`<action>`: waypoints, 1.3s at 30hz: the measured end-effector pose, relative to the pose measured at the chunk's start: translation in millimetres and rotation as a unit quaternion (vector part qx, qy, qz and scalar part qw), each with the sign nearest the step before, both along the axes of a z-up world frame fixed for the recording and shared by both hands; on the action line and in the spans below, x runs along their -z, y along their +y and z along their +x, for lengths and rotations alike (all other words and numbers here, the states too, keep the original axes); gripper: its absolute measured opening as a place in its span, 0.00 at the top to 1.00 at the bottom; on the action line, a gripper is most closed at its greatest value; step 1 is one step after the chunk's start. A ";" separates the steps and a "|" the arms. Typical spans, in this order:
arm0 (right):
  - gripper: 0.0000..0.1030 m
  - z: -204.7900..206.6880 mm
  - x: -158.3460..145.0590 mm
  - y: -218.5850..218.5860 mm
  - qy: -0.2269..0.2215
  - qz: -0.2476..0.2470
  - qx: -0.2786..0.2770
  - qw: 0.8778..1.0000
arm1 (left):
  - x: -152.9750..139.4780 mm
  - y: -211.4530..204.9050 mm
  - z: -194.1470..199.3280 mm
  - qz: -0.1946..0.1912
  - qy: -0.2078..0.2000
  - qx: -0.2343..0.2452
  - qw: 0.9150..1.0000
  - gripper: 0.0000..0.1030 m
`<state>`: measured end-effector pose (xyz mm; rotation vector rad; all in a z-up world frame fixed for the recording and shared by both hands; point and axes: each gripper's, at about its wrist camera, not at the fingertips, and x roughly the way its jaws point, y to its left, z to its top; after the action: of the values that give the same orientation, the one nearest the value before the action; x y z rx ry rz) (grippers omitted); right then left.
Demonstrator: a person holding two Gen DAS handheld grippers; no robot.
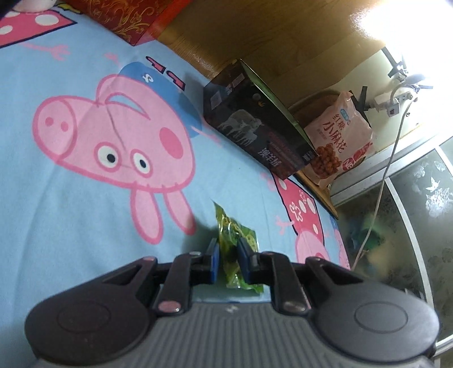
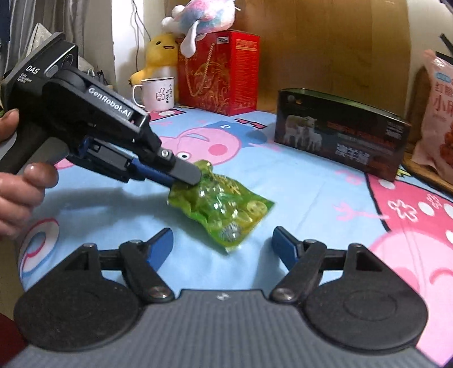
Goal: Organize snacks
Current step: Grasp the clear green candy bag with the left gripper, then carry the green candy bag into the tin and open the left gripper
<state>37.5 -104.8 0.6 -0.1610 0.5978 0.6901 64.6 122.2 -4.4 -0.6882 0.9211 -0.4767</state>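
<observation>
While the left wrist view shows only the left tongs (image 1: 228, 256) clamped on the green packet (image 1: 235, 240), the right wrist view shows the whole grasp from outside: the left tongs (image 2: 187, 178) pinch the packet (image 2: 223, 209) at its upper left corner, and the rest of the packet lies on the bed sheet (image 2: 297, 192). The right tongs (image 2: 222, 246) stand wide open and hold nothing, one finger on each side of the packet's near end. A hand (image 2: 17, 192) on the left tool shows only in the right wrist view, as do the mug (image 2: 155, 93), the yellow plush (image 2: 161, 53) and the pastel plush (image 2: 203, 19). Both views show the dark box (image 2: 339, 133) standing on the sheet beyond the packet, the pink bag (image 1: 339, 133) just beside its far end, and the red box (image 2: 218, 70) at the back. A white cable (image 1: 388, 158) shows only in the left wrist view.
</observation>
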 end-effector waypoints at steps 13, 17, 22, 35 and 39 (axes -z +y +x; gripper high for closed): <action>0.60 8.9 -2.7 13.0 -0.026 -0.007 -0.021 0.999 | -6.7 -20.9 12.0 0.046 -0.015 0.014 0.999 0.81; 0.70 3.0 -4.6 7.2 -0.043 -0.003 -0.003 0.999 | -9.0 -20.8 12.0 0.033 -0.025 0.022 0.999 0.80; 0.73 -3.7 -11.0 5.9 -0.100 -0.005 0.010 0.995 | -28.5 -24.9 18.7 0.030 -0.055 0.030 0.998 0.80; 0.78 89.6 -59.0 2.3 -0.209 -0.025 0.056 0.976 | -100.0 -64.7 120.5 0.058 -0.147 0.027 0.987 0.80; 0.80 130.5 -62.2 4.0 -0.210 -0.027 0.068 0.975 | -104.9 -78.9 152.5 0.093 -0.162 0.019 0.982 0.80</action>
<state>168.0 -100.7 62.8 -0.3045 0.2172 0.4866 217.1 43.3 100.6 -0.4075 0.6613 -0.5112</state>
